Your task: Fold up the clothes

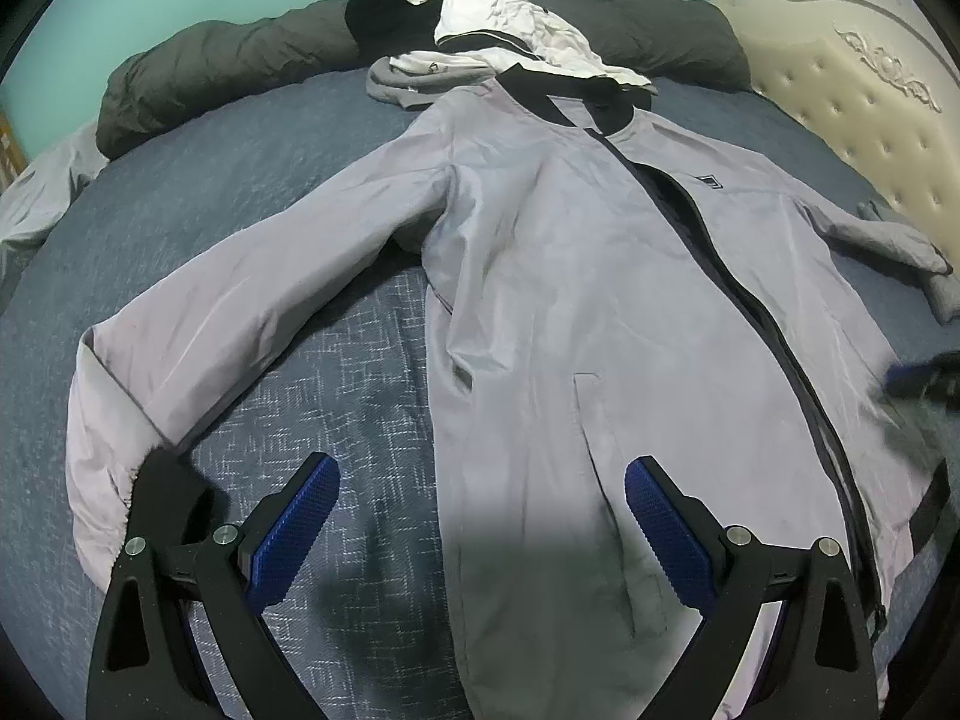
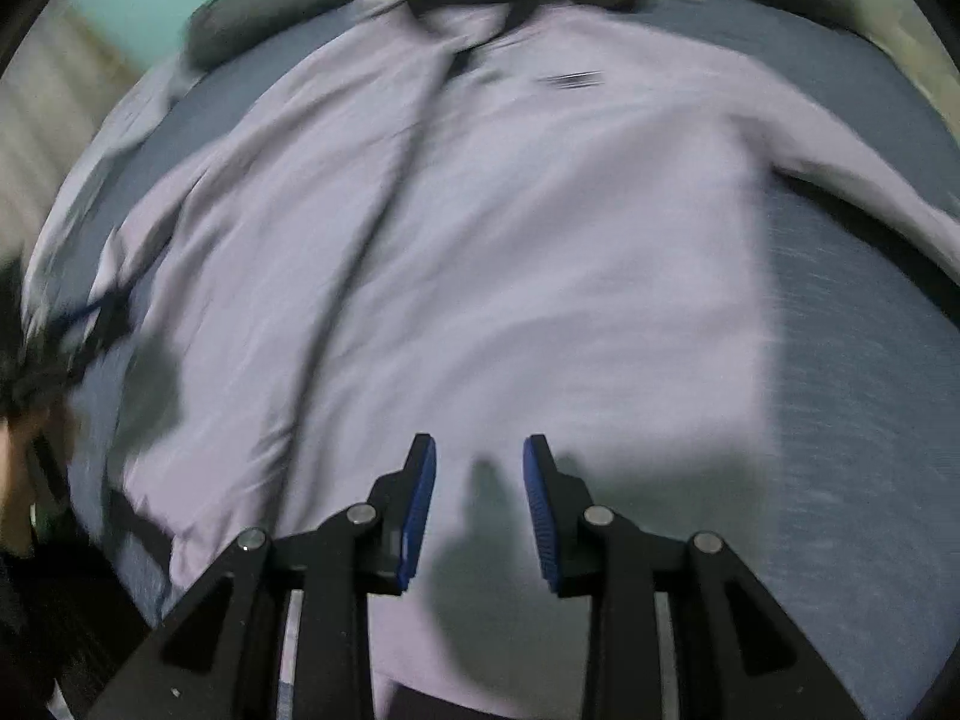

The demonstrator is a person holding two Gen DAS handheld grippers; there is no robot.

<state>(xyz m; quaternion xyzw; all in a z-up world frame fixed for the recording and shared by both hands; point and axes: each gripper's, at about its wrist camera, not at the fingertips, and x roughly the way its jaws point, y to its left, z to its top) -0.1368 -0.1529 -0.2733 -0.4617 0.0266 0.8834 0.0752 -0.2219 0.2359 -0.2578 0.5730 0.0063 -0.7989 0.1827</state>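
Left gripper (image 1: 482, 516): bottom centre, jaws wide apart, empty, above the hem.
Right gripper (image 2: 479, 510): bottom centre, jaws parted, nothing between.
Jacket (image 1: 570, 300): mid-frame, spread flat on the bed (image 1: 270, 180), sleeves out.
Handling: likely light, soft, slippery; pinch cuff or hem edge.
Clothes pile (image 1: 510, 30): top centre.

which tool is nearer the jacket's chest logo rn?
Right, probably. Right tool hovers open over the logo-side panel of the jacket, below the chest logo. Left tool straddles the opposite side edge, across the zipper.
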